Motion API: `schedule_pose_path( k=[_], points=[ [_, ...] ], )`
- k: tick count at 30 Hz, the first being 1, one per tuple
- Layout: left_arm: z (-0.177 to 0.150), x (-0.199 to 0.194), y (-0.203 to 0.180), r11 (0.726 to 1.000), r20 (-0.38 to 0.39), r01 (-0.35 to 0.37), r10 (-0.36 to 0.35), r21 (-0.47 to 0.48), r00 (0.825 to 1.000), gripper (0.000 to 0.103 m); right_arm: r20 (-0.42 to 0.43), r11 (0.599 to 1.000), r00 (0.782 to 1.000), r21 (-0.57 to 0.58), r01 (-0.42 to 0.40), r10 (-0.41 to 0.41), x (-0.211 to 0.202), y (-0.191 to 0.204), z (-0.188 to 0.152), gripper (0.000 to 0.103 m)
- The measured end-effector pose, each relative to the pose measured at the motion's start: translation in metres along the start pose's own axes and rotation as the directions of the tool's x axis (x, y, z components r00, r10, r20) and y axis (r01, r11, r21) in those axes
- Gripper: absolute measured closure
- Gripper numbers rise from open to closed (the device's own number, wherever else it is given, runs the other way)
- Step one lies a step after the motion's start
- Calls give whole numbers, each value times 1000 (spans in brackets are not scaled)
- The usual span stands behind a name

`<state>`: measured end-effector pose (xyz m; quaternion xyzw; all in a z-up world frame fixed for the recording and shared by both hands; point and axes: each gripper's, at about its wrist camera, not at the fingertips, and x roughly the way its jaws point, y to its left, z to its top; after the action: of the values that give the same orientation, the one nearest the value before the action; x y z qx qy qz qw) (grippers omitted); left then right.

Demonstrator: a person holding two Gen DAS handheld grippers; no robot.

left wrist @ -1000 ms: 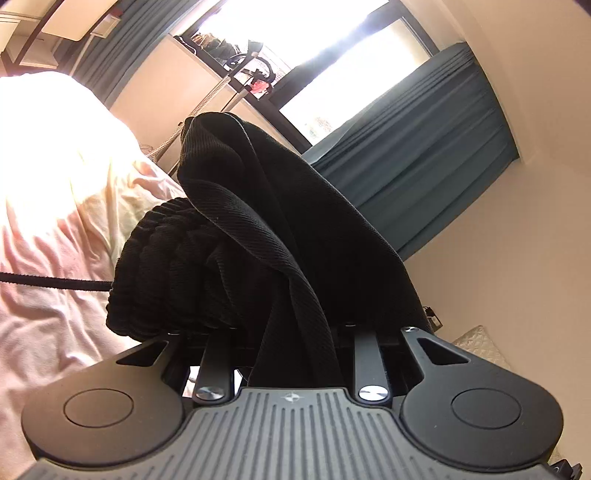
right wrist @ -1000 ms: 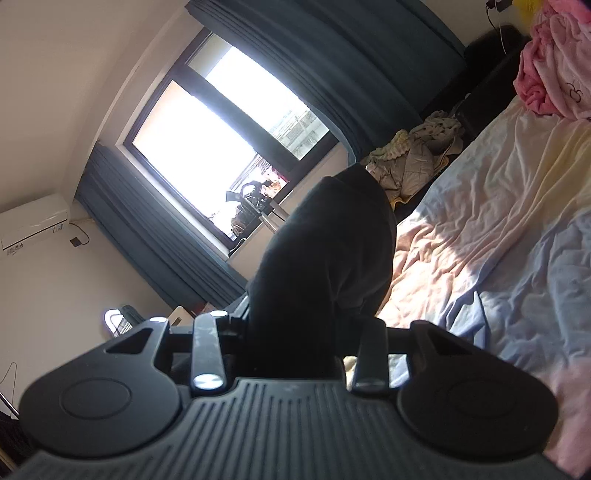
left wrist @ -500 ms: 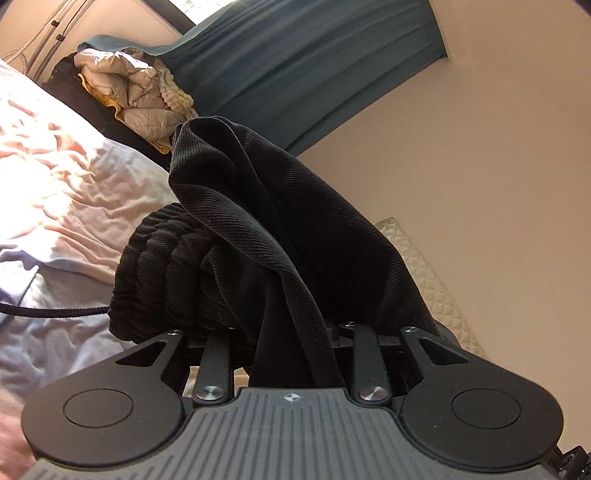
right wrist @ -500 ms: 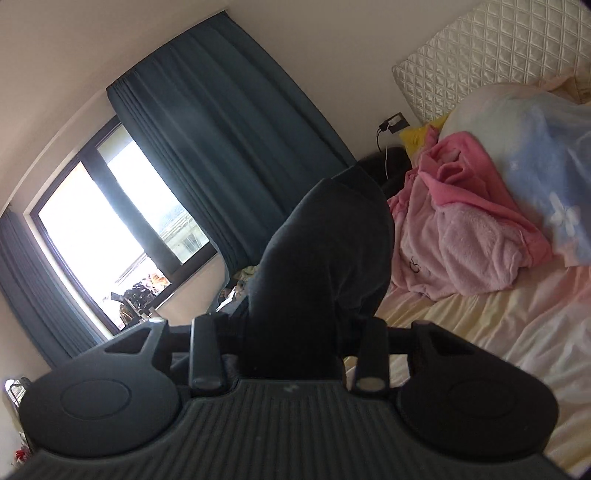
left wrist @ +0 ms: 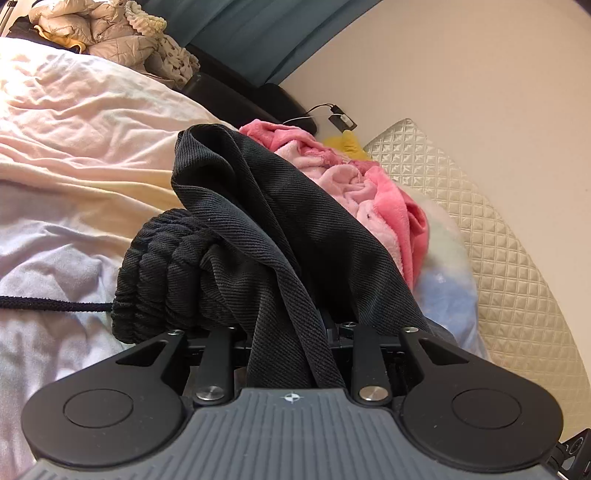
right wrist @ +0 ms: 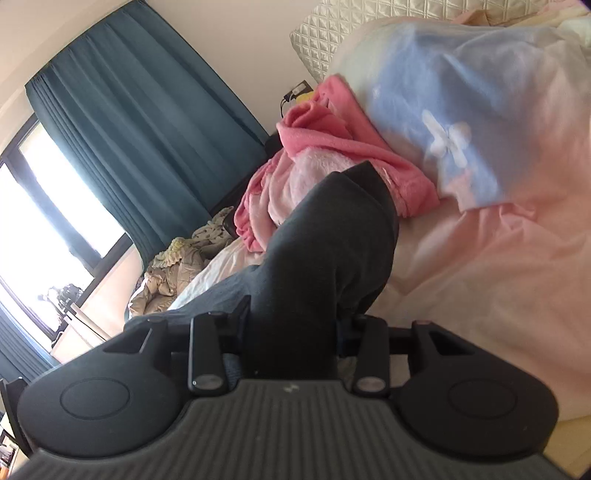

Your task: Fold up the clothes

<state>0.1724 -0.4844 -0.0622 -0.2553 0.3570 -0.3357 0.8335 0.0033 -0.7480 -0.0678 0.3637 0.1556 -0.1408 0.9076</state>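
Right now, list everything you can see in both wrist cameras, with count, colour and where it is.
Black garment: one, black, bunched, clamped by both grippers above the bed.
Drawcord: one, black, trailing left from the garment.
Bed sheet: one, pale pink and lilac, rumpled beneath.
Pink fleece clothing: one pile, pink, near the headboard.
Blue blanket: one, pale blue with white flower, beside the pink pile.
Headboard: one, cream, quilted.
Beige jacket: one, beige, far bed edge.
Curtains: teal, by the window.
Left gripper: black, shut on garment.
Right gripper: black, shut on garment.
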Motion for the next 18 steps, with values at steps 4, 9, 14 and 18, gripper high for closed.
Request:
schedule_pose_path(
  k=[4,9,14,18],
  points=[
    [-36,0,32,999,-54,11,-13,-35,998,71,-91,985,989,-135,104,-117,22,-13,-42,58],
    [-44,-5,46,996,-47,53,-50,68,998,57,-84,985,988,-122,121,-132,21,-28,-65,52],
    [-30,-23,47,987,-98,3,13,159,995,33,-82,983,982,-89,161,-168,11,-15,-58,42],
    [-11,-62,31,949,21,-149,149,277,989,10,-72,973,974,-103,205,-213,-12,5,-47,35]
  ],
)
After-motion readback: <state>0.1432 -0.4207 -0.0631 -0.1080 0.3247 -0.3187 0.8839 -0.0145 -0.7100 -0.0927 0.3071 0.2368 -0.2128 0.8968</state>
